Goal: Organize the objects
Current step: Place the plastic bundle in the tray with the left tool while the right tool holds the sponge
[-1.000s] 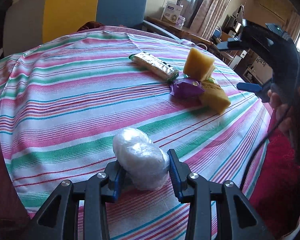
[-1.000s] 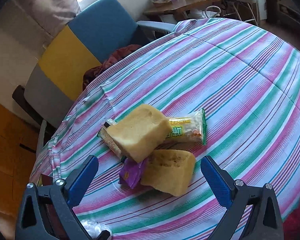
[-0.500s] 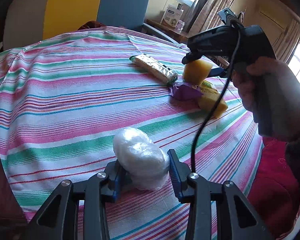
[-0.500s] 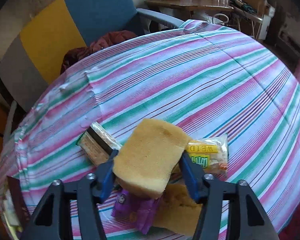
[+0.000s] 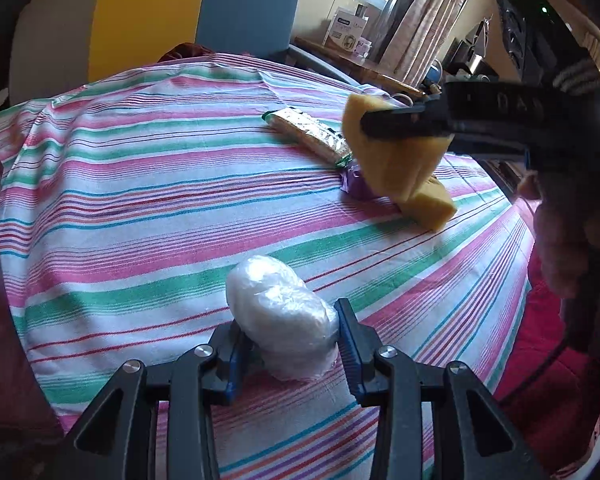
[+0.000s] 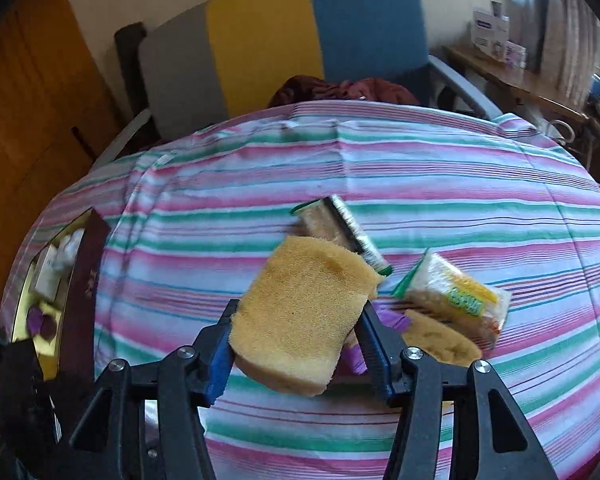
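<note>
My left gripper (image 5: pixel 289 330) is shut on a white plastic-wrapped bundle (image 5: pixel 272 288) that rests low over the striped tablecloth (image 5: pixel 140 208). My right gripper (image 6: pixel 299 314) is shut on a yellow sponge (image 6: pixel 308 280), held tilted above the cloth. In the left wrist view that sponge (image 5: pixel 396 160) hangs over the pile. On the cloth lie a second sponge (image 6: pixel 436 340), a purple wrapper (image 5: pixel 358 186), a silver biscuit pack (image 6: pixel 340 228) and a clear packet with a yellow-green label (image 6: pixel 456 292).
An open dark maroon box (image 6: pixel 80 280) with small items inside stands at the table's left edge. A grey, yellow and blue chair (image 6: pixel 300 40) stands behind the table. A person's hand (image 5: pixel 568 240) grips the right tool. A side table with cartons (image 5: pixel 348 32) is at the back right.
My right gripper went from wide open over the pile to shut on the top sponge, then lifted it and swung it left while rolling. The left gripper and its bundle stayed put.
</note>
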`<state>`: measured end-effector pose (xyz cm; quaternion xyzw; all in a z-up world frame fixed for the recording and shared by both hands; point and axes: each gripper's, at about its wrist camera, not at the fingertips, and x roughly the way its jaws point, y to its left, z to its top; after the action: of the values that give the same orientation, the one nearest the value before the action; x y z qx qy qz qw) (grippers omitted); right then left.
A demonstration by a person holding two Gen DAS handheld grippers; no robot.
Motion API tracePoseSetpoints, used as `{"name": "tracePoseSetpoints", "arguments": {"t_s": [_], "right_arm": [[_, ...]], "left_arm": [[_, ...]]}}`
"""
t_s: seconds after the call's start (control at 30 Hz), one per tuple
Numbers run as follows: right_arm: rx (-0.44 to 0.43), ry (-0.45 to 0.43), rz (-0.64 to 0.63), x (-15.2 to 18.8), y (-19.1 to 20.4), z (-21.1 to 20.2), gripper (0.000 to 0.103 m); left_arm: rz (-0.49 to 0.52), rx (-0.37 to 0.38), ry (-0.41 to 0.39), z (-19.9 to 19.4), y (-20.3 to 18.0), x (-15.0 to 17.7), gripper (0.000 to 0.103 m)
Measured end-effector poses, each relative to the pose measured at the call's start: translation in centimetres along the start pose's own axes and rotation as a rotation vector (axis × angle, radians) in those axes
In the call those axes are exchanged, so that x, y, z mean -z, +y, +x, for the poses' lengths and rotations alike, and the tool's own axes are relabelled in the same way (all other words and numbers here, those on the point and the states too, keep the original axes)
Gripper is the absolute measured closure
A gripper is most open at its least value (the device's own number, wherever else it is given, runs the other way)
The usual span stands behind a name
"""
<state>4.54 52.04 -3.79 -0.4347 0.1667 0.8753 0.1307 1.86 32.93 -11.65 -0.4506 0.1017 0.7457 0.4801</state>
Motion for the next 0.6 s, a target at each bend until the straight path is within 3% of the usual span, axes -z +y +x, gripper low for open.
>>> {"name": "tracePoseSetpoints", "arguments": {"t_s": [0.33,0.6], "right_arm": [[-0.147,0.090,-0.145,3.0,3.3,2.7,0.046],[-0.083,0.139,-0.191,3.8,3.5,4.0,0.049]], "left_arm": [[-0.004,-0.082,0.015,-2.4,0.6,1.5,0.064],[0.005,-0.099,0.005,-3.6,0.3,2.0,0.064]]}}
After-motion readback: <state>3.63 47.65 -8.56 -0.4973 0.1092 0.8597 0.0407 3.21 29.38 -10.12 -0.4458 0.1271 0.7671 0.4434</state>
